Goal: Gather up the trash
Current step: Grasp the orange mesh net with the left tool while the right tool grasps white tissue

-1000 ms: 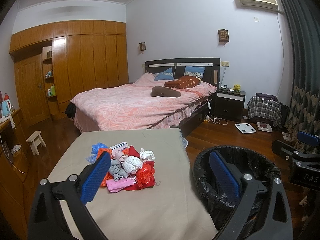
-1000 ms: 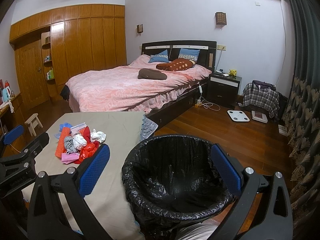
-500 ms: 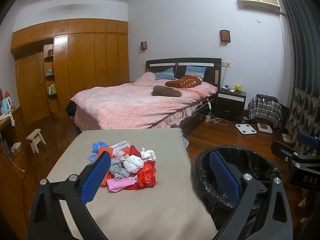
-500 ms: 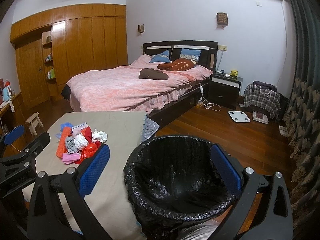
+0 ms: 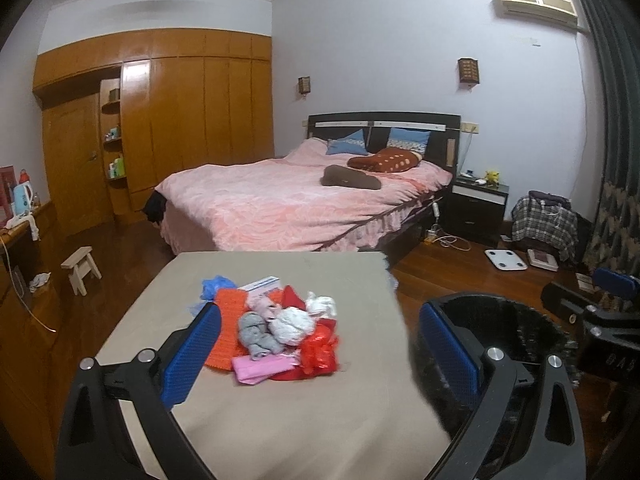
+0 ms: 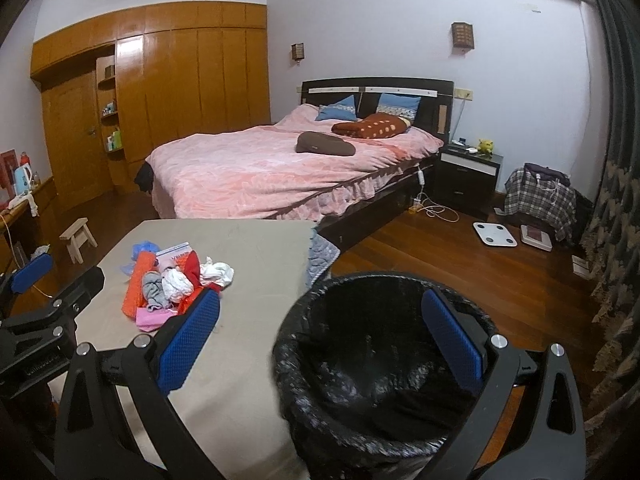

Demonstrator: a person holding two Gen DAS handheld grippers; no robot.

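A pile of trash (image 5: 276, 330) lies on the beige table (image 5: 304, 412): crumpled white and grey paper, red plastic, an orange mesh piece, a pink sheet, a blue bag. It also shows in the right wrist view (image 6: 172, 284). A black-lined trash bin (image 6: 380, 364) stands on the floor right of the table (image 6: 248, 364); its rim shows in the left wrist view (image 5: 520, 320). My left gripper (image 5: 320, 356) is open and empty, just short of the pile. My right gripper (image 6: 324, 340) is open and empty, above the bin's near rim.
A bed with a pink cover (image 5: 288, 204) stands beyond the table. A wooden wardrobe (image 5: 180, 120) fills the left wall. A small stool (image 5: 82, 268) is on the floor at left. A nightstand (image 6: 468, 176), a scale (image 6: 494, 234) and a plaid bag (image 6: 536, 200) are at the right.
Both views have shifted slightly right and closer; the pile and bin sit a little nearer. Both grippers stay open and empty.
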